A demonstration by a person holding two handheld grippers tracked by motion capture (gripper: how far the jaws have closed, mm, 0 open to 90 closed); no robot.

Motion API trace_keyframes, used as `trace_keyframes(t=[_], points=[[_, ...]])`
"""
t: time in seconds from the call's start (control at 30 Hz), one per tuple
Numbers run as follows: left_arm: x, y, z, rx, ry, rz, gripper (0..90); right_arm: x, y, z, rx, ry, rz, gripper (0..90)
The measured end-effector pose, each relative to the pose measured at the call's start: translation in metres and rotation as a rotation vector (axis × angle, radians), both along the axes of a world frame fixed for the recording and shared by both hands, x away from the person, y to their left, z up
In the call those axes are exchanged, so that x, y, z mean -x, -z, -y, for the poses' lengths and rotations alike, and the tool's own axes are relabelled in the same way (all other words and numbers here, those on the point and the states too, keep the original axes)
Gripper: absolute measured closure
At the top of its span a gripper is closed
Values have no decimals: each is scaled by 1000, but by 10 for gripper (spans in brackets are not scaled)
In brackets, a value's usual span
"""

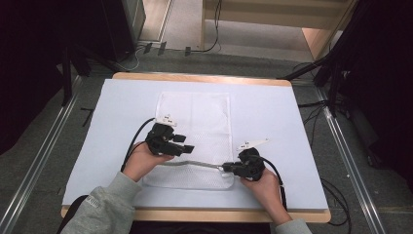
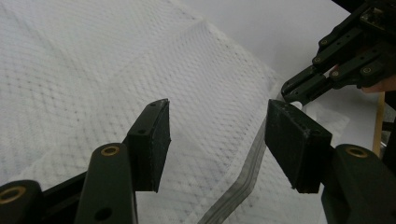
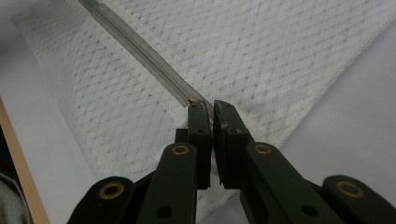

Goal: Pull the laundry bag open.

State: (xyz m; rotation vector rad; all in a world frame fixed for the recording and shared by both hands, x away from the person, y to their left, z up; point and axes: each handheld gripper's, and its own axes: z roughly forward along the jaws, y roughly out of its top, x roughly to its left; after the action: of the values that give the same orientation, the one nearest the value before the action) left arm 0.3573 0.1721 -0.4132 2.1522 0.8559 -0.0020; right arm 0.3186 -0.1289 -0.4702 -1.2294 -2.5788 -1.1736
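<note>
While the right gripper (image 3: pixel 212 106) pinches the bag's zipper (image 3: pixel 140 49), the left gripper (image 2: pixel 217 135) gapes

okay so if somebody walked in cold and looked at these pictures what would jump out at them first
Probably the white mesh bag lying flat mid-table on the pale sheet, with its grey zipper running across the near end. The right tool is shut on the zipper's end at the bag's right edge. The left tool hovers open over the bag's left part, with the zipper below its jaws in the left gripper view.
</note>
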Motion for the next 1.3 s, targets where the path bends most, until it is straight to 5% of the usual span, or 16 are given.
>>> trace_keyframes(t=[0.4, 0.77, 1.3], points=[[8, 7, 20, 12, 66, -53, 591, 1, -7, -9, -21, -2, 68, 900], [12, 19, 47, 16, 121, -95, 790, 0, -2, 0, 74, 5, 88, 900], [12, 52, 71, -37, 141, -137, 779, 5, 1, -3, 94, 0, 146, 900]])
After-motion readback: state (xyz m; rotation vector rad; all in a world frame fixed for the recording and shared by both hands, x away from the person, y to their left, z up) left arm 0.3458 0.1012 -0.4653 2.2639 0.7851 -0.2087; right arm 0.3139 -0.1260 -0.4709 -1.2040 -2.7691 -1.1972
